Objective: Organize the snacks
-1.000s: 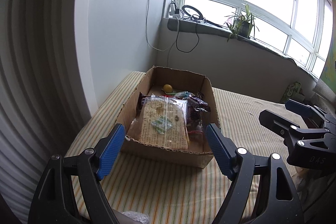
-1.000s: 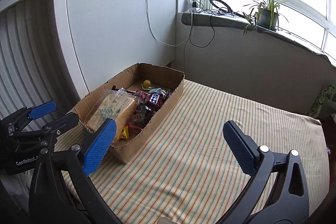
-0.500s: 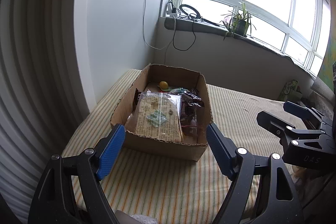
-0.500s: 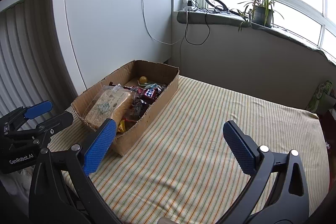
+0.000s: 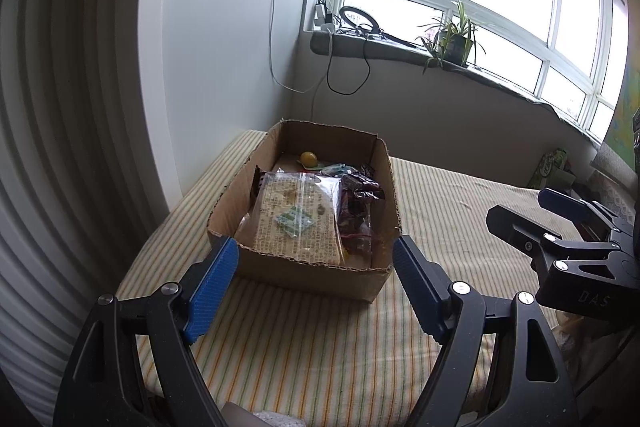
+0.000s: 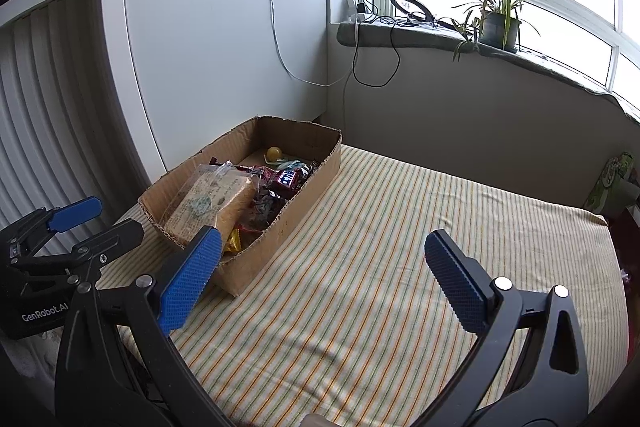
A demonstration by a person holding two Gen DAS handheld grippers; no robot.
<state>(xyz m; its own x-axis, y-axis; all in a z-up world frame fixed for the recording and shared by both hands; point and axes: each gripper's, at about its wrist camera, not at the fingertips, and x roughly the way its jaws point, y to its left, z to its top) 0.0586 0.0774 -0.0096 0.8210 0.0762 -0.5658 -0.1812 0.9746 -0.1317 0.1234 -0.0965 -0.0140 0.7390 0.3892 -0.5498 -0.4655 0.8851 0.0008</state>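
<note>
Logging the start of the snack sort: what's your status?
Left gripper open, empty. Right gripper open, empty. Snacks piled in cardboard box on striped cloth; big clear packet on top. Path clear.

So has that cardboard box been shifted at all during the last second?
No. The cardboard box sits on the same patch of striped cloth, its far end still beside the white wall; only the view itself drifted slightly.

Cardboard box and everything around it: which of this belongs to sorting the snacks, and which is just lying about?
For the job:
- cardboard box
- clear bag of crackers
- dark candy wrappers
- small yellow ball
- left gripper and right gripper, both open, empty

Lying about:
- potted plant
- ring light
- cables
- green bag
</note>
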